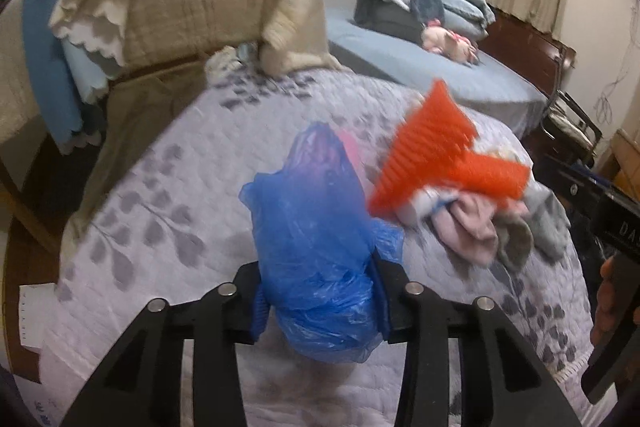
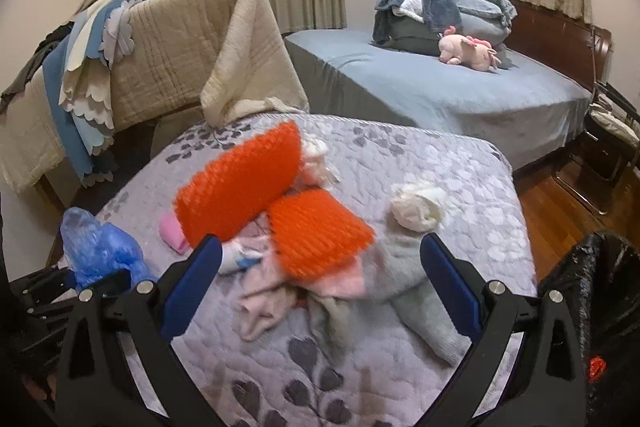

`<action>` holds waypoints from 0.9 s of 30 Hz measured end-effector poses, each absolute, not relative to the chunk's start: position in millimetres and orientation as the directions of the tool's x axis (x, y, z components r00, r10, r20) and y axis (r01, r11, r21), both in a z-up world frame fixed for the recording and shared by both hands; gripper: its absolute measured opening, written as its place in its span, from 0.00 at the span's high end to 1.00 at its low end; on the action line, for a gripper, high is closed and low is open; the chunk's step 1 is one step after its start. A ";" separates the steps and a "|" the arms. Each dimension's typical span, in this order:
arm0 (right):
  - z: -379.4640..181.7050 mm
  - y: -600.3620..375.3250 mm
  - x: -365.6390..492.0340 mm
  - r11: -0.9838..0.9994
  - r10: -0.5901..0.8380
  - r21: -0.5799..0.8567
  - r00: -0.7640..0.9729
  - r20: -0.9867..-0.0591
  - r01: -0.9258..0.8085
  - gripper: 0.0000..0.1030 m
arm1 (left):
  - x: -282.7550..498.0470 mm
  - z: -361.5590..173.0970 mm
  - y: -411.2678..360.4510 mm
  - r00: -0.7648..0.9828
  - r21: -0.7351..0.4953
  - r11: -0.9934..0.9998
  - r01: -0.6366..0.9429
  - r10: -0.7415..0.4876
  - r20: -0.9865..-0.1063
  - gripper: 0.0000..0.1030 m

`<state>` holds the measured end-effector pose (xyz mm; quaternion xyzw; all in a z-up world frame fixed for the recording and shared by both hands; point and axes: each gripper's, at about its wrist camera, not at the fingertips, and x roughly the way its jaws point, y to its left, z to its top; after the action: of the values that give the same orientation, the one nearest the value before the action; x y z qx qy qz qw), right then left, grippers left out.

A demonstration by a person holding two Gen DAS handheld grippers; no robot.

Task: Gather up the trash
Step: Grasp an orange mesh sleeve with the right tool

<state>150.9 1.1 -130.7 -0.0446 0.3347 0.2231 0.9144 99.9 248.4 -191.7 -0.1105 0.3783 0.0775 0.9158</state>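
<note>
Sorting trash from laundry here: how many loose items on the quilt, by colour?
Blue: 1, the bag held by the left gripper
Orange: 2, mesh pieces
White: 1, wad
Total: 4, clothes pile not counted

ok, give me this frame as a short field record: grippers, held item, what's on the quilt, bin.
left gripper: shut on blue plastic bag, held above the quilt
right gripper: open, nothing between its fingers, over the clothes pile
orange mesh piece: blurred, lying on top of the clothes pile
clothes pile: pink and grey garments on the quilt
white wad: on the quilt, beyond the grey garment
black bin bag: at the right edge, beside the bed, something red inside
</note>
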 end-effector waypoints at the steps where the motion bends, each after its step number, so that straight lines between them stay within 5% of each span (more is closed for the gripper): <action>1: -129.4 6.3 151.5 0.892 0.388 0.073 0.674 -0.628 -0.445 0.06 | 100.1 -188.6 253.5 0.706 -0.136 0.962 -0.239 0.075 -0.704 0.61; 6: -125.4 35.7 153.6 0.871 0.427 0.089 0.658 -0.620 -0.482 0.09 | 99.7 -176.2 272.6 0.721 -0.113 0.954 -0.279 0.131 -0.680 0.61; 12: -130.6 70.4 161.1 0.847 0.457 0.101 0.617 -0.641 -0.522 0.29 | 98.0 -165.4 293.3 0.729 -0.106 0.941 -0.321 0.174 -0.662 0.61; 15: -137.9 81.4 166.4 0.842 0.461 0.120 0.586 -0.666 -0.525 0.43 | 96.3 -163.5 299.5 0.729 -0.100 0.938 -0.331 0.188 -0.658 0.61; 18: -142.2 86.8 168.1 0.830 0.466 0.121 0.558 -0.687 -0.544 0.86 | 94.6 -163.2 303.8 0.727 -0.101 0.935 -0.339 0.192 -0.659 0.61; 27: -109.5 62.2 153.8 0.807 0.520 0.137 0.580 -0.627 -0.575 0.89 | 98.1 -149.5 293.1 0.742 -0.100 0.943 -0.318 0.181 -0.645 0.60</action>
<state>153.8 62.2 -109.5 -0.0406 0.3392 0.3083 0.8878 98.1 293.1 -149.5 -0.1024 0.3329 0.1345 0.9277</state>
